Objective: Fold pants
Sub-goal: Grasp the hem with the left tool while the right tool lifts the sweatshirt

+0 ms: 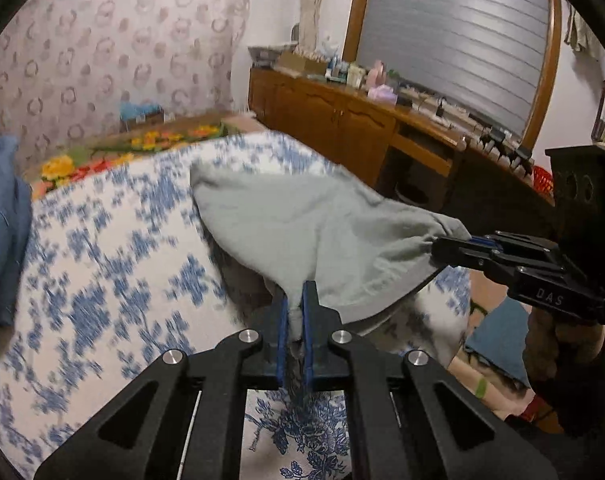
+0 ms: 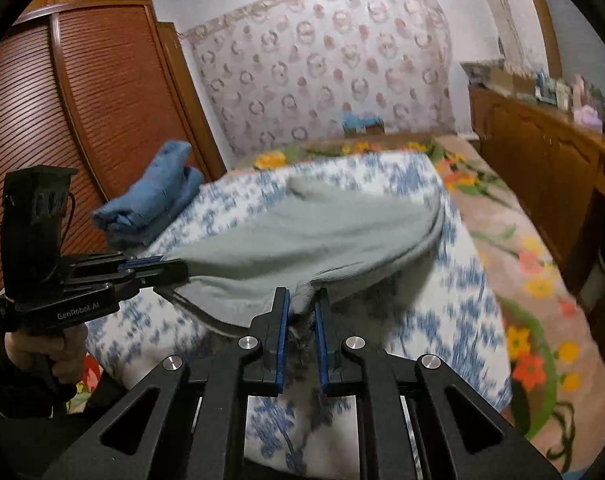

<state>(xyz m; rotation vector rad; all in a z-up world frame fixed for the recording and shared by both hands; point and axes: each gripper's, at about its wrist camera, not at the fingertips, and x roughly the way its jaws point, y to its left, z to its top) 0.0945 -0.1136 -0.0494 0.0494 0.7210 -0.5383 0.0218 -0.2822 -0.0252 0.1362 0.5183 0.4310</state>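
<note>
Pale grey-green pants [image 1: 302,224] hang stretched between both grippers above a bed with a blue-and-white floral cover [image 1: 102,264]. My left gripper [image 1: 295,292] is shut on one bunched corner of the near edge. My right gripper [image 1: 458,242] enters that view from the right, shut on the other corner. In the right wrist view the pants [image 2: 302,236] sag in the middle, my right gripper [image 2: 304,294] pinches a fold, and my left gripper [image 2: 170,266] holds the cloth at the left, with a hand [image 2: 54,356] on its handle. The far end rests on the cover.
Folded blue jeans [image 2: 154,200] lie at the bed's far left. A wooden sideboard [image 1: 342,120] crowded with small items runs along the right. A louvred wooden wardrobe [image 2: 82,100] stands at the left. A flowered blanket [image 2: 522,280] covers the bed's right side.
</note>
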